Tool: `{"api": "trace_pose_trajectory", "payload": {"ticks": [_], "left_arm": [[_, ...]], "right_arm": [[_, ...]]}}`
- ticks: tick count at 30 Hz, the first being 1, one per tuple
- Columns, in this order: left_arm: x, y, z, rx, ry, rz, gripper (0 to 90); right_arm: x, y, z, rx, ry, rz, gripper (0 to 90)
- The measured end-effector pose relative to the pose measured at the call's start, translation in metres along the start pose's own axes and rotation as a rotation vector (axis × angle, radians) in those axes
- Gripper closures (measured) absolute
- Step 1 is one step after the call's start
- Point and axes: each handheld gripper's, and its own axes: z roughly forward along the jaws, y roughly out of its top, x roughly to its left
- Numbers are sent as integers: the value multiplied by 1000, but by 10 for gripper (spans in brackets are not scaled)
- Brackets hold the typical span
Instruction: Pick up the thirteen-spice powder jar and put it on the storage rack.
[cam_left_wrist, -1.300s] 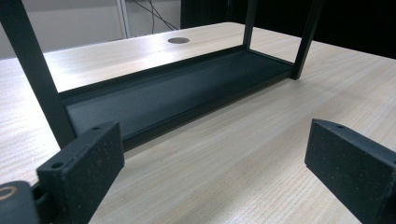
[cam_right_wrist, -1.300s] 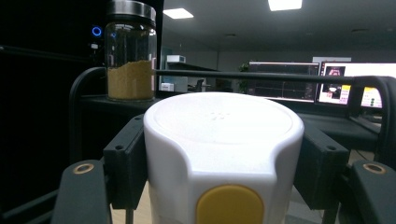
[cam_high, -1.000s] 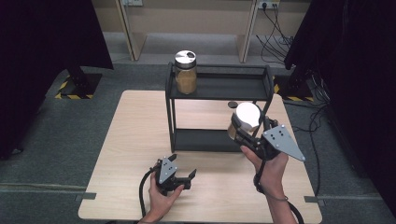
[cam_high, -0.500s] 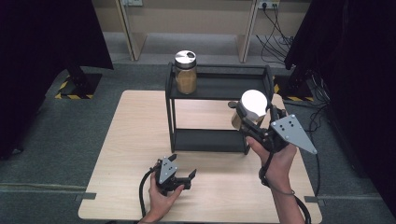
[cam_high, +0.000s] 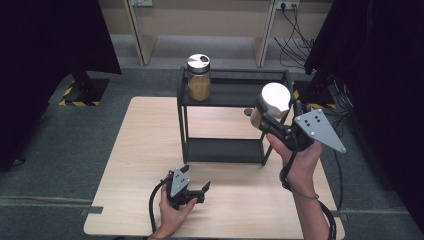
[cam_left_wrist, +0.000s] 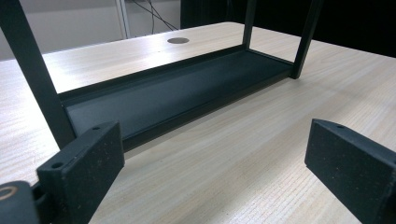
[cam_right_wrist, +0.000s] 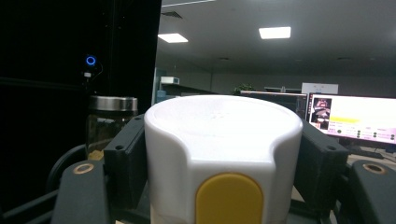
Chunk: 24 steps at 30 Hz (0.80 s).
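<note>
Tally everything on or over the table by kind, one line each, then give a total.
Jars: 2, a silver-lidded jar on the rack's top shelf and a white-lidded jar held by the right gripper
Black two-shelf racks: 1
Handheld grippers: 2, the right one and the left gripper
Total: 5

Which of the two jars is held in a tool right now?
The white-lidded jar, clamped in the right tool beside the rack's top shelf. The silver-lidded jar stands free on that shelf.

The left gripper (cam_high: 194, 189) rests low in the left hand (cam_high: 172, 212), jaws wide apart. The right gripper (cam_high: 272, 117) is raised in the right hand (cam_high: 297, 155), jaws clamped, forearm angled upward.
</note>
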Motion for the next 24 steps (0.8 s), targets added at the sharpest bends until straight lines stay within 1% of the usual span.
{"api": "trace_pose_trajectory", "payload": {"ticks": [3, 7, 12, 15, 19, 24], "left_arm": [[0, 0, 0, 0, 0, 1, 38], [0, 0, 0, 1, -1, -1, 38], [0, 0, 0, 2, -1, 3, 38], [0, 0, 0, 0, -2, 0, 38], [1, 0, 0, 0, -4, 3, 38], [1, 0, 0, 1, -5, 2, 38]], "right_arm": [[0, 3, 4, -1, -7, -4, 311], [-2, 10, 14, -3, -23, -3, 311], [-3, 16, 28, -2, -41, 15, 311], [-3, 20, 38, 8, -51, 11, 311], [-3, 24, 53, 35, -65, -3, 311], [-4, 28, 66, 69, -78, -11, 311]]}}
